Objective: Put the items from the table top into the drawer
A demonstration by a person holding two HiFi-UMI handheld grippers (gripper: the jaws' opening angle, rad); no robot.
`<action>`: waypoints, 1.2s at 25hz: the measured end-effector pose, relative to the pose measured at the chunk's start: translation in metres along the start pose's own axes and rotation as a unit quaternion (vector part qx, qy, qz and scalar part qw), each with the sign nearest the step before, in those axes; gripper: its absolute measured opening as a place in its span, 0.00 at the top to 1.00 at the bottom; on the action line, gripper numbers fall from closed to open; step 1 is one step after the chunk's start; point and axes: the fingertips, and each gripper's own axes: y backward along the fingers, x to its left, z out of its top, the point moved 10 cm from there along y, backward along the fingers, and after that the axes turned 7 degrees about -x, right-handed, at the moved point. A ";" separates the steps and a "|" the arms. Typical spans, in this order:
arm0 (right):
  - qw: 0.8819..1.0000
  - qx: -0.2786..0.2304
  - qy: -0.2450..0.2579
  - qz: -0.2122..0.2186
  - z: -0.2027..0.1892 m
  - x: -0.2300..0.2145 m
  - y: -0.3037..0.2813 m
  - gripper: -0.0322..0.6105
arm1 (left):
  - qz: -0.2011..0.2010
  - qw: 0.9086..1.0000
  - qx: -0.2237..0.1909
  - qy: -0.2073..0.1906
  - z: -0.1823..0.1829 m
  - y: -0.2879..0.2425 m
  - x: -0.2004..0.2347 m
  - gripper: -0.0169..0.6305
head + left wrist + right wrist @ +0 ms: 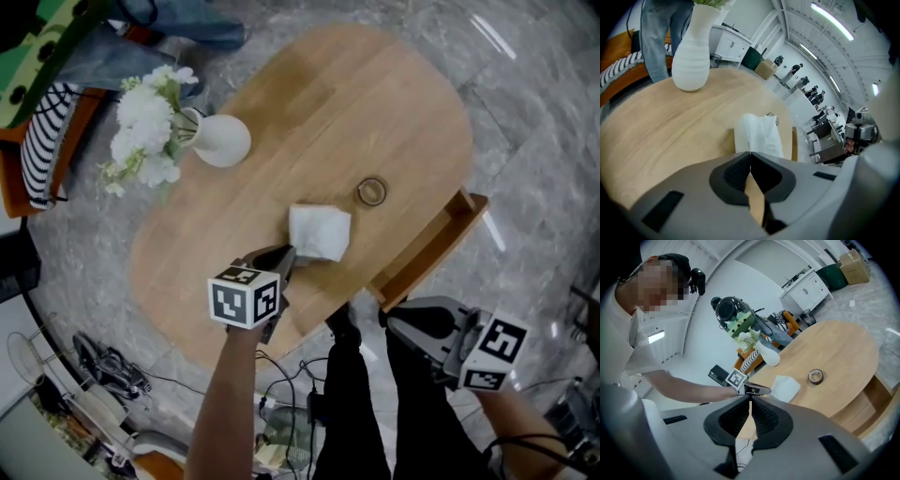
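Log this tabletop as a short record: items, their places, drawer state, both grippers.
table: oval light wooden table
to stow: white folded soft packet, mid-table; brown tape roll, to its right in the head view, apart from it
also on table: white ribbed ceramic vase holding white flowers
drawer: wooden drawer, pulled open at the table's edge; nothing seen inside
left gripper: fingers together at the packet's near edge; a pinch cannot be confirmed
right gripper: fingers together, empty, off the table beside the drawer
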 end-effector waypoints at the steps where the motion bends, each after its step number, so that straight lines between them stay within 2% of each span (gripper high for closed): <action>1: 1.000 0.000 0.000 -0.001 -0.001 -0.001 0.001 0.89 | -0.005 1.000 -0.005 0.003 -0.002 0.001 -0.004 0.97; 9: 1.000 -0.006 -0.004 -0.014 -0.006 -0.009 0.013 0.89 | -0.017 0.996 -0.054 0.063 -0.018 0.012 -0.022 0.97; 25: 1.000 -0.015 -0.012 -0.022 -0.019 -0.013 0.036 0.89 | -0.021 0.990 -0.105 0.090 -0.015 0.027 -0.054 0.97; 30: 0.999 -0.021 -0.012 -0.024 -0.023 -0.015 0.044 0.89 | -0.026 0.990 -0.113 0.085 -0.015 0.029 -0.067 0.97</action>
